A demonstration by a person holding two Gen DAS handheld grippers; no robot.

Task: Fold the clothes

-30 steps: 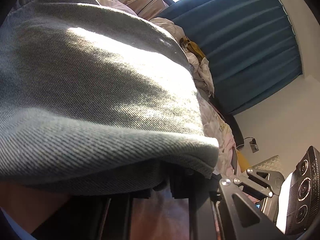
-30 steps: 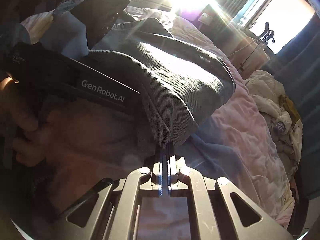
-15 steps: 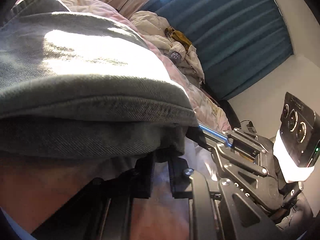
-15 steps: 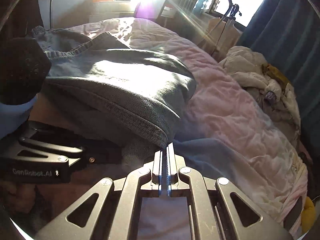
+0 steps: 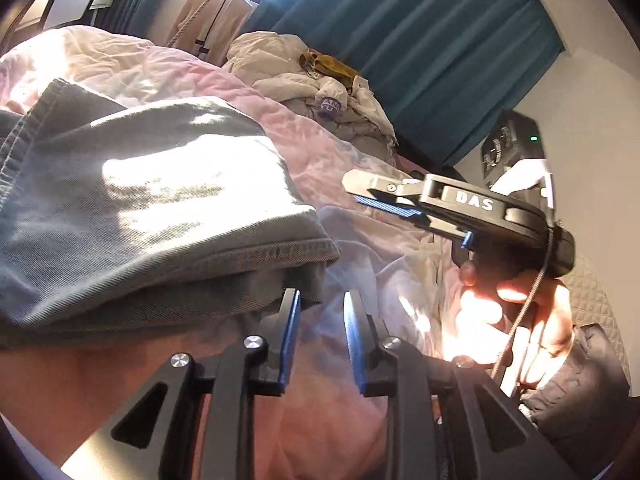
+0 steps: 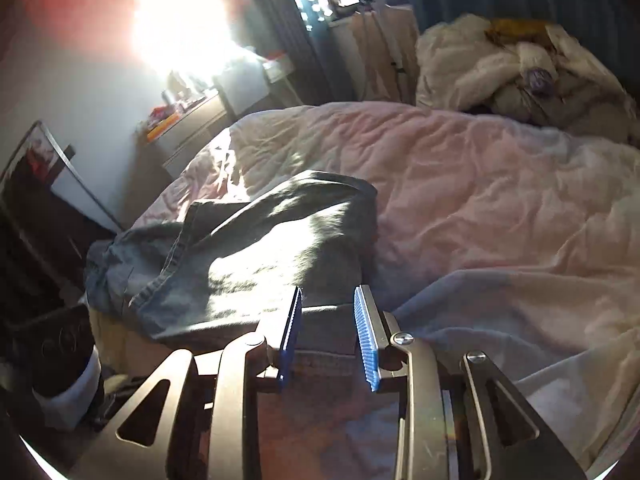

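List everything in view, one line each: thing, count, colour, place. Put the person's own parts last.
jeans: one, grey-blue denim, folded on the near edge of the bed.
duvet: one, pale pink, spread over the bed.
clothes pile: one heap, mostly cream, at the far end of the bed.
curtain: one, teal, behind the pile.
dresser: one, pale, by the sunlit wall.
left gripper: black with blue pads, open, beside the jeans.
right gripper: same, open, at the jeans' edge.
hand: one, holding the right gripper's handle.

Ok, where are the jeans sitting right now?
The jeans lie folded on the pink duvet, left of centre in both wrist views, just beyond the open left gripper and right gripper.
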